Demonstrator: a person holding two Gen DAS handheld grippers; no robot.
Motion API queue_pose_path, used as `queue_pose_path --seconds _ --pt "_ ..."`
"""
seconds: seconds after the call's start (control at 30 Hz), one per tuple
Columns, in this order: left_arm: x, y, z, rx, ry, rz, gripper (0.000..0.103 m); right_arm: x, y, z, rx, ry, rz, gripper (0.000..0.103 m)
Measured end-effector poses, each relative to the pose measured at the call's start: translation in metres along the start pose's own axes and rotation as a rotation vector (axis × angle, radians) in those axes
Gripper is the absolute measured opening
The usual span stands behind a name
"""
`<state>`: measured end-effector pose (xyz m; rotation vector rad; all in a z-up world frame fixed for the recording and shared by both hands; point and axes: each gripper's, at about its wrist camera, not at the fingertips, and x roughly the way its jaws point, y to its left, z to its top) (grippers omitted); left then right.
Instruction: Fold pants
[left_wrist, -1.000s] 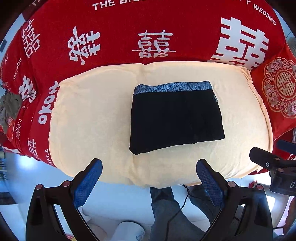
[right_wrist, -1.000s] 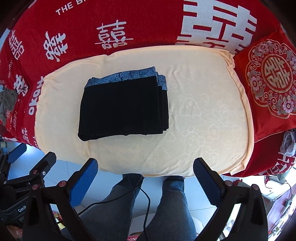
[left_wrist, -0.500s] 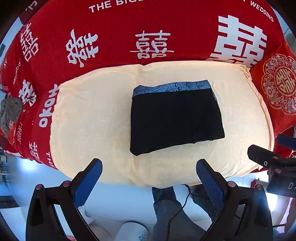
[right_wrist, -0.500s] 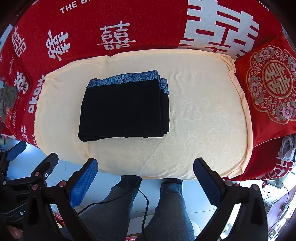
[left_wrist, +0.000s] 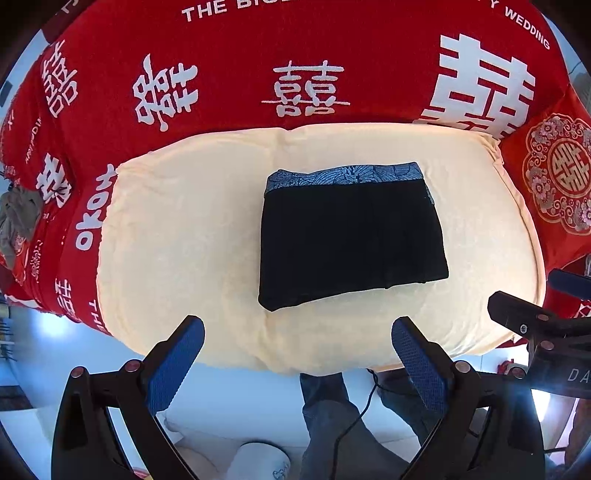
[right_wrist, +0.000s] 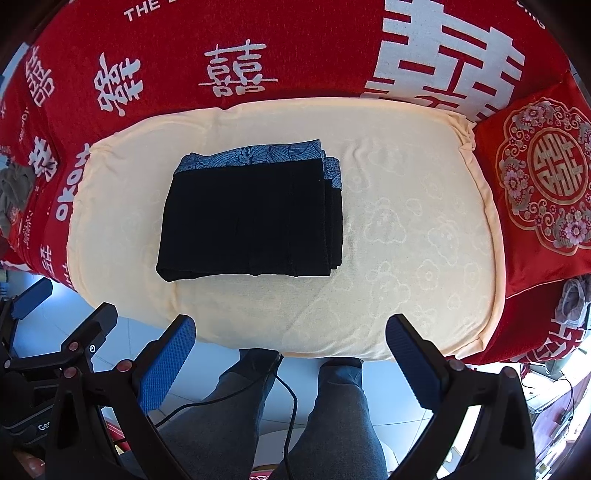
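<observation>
Left gripper (left_wrist: 297, 354) and right gripper (right_wrist: 290, 354): black angular frames with round silver and reddish screws; fingers (right_wrist: 168, 363) faced with blue dimpled pads (left_wrist: 419, 363). Person's legs (right_wrist: 332, 417) in grey-blue jeans; a thin black cable (right_wrist: 236, 395) crosses them.

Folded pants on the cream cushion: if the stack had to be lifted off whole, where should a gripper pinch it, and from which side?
Pinch the folded pants at their near-left corner, coming from the cushion's front edge. That corner looks like a rounded closed fold, so one bite likely catches every layer. The right edge shows stepped loose layers that would probably slip apart.
</observation>
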<state>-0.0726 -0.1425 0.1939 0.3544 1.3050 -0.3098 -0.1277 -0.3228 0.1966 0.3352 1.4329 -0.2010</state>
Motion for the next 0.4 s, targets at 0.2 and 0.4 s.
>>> queue_pose_path --seconds 0.2,0.4 --pt "0.0006 0.0052 -0.0025 -0.022 -0.001 -0.004 0.102 0.0016 0.0039 0.0009 -0.001 0.002 0.002 0.103" --pt "-0.0027 0.0089 -0.0022 -0.041 -0.013 -0.023 0.102 0.0044 0.0061 0.002 -0.001 0.011 -0.002 0.103"
